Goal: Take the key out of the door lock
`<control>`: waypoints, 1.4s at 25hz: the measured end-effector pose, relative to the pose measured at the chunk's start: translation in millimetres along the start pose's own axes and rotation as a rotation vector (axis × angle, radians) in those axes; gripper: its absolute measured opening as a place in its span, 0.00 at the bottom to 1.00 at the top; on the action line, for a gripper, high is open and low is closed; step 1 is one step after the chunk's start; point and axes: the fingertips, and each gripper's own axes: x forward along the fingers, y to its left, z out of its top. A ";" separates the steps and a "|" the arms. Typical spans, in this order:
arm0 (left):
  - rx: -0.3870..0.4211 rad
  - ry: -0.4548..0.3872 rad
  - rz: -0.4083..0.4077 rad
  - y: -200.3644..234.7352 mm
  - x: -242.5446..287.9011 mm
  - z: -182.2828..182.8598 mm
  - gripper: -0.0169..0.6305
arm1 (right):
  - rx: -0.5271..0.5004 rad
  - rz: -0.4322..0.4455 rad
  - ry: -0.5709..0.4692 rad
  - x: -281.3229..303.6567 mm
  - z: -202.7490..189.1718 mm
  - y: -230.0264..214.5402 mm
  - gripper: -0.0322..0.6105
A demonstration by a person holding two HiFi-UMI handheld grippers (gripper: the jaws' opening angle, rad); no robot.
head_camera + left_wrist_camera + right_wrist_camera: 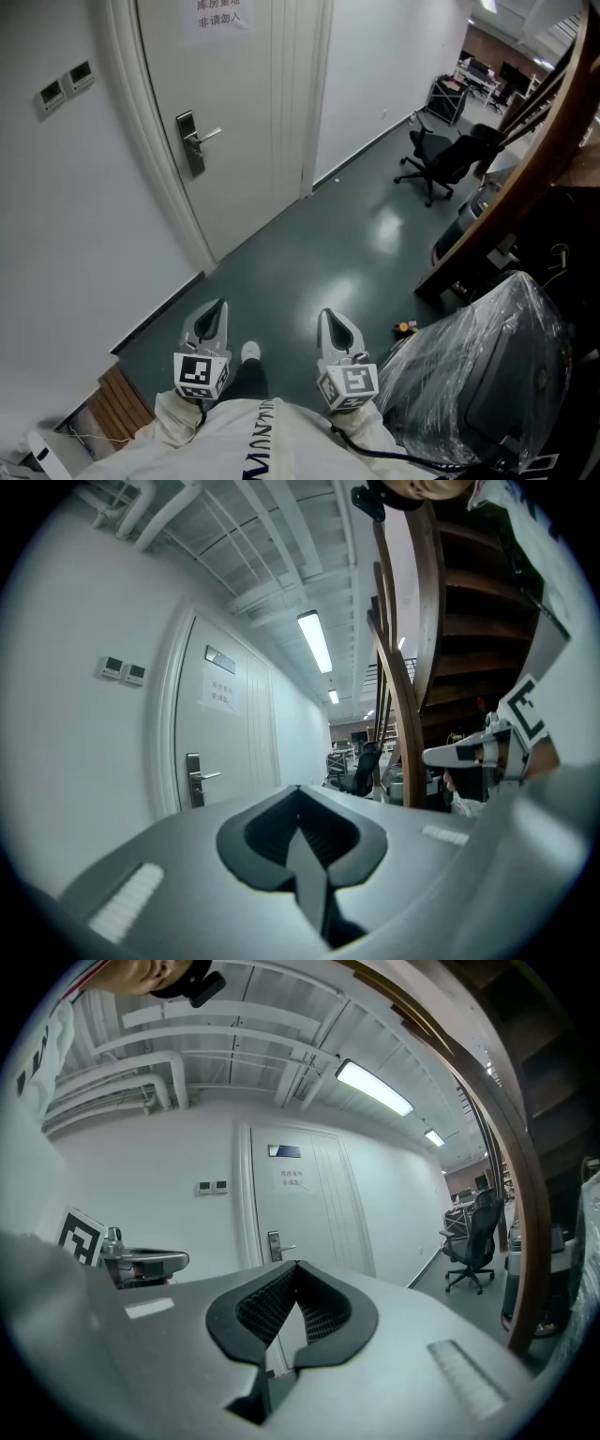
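On the white door, a tall, narrow silver lock plate with a lever handle pointing right, level. Below the handle, on the lower part of the plate, a darker patch only; cannot make out the key itself (too small and far in every view). Higher on the same door, a paper notice. To the left on the wall, two small wall panels.

Well apart from the lock, low in the head view: left tongs and right tongs, side by side above the dark floor, both pointing ahead and roughly level. Lock plate up and to the left of both, nearer the left pair than the right, with a broad stretch of floor between.

Left tongs pressed together, pads meeting, nothing between them; lock plate seen small and off to the left of the tips. Right tongs likewise closed tight and holding nothing; lock plate just above and slightly left of the tips, far beyond them.

Farther right down the corridor, a black office chair.
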 end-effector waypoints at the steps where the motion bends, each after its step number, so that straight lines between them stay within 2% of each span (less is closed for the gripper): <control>1: 0.005 -0.004 -0.003 -1.2 1.5 1.9 0.02 | -0.001 -0.001 -0.005 0.2 1.3 -2.3 0.05; 9: 0.006 -0.019 -0.020 0.6 17.7 2.9 0.03 | -0.005 -0.015 -0.010 8.0 1.5 -10.1 0.05; 16: -0.003 -0.009 -0.055 9.9 45.3 -7.5 0.03 | -0.007 -0.007 0.025 41.5 -10.1 -11.2 0.05; 24: -0.033 0.004 -0.033 58.8 96.9 -19.6 0.02 | -0.010 0.008 0.066 112.4 -15.5 -13.0 0.05; 35: -0.068 0.026 -0.013 156.4 180.1 -28.7 0.02 | -0.034 0.021 0.113 243.1 -13.5 0.3 0.05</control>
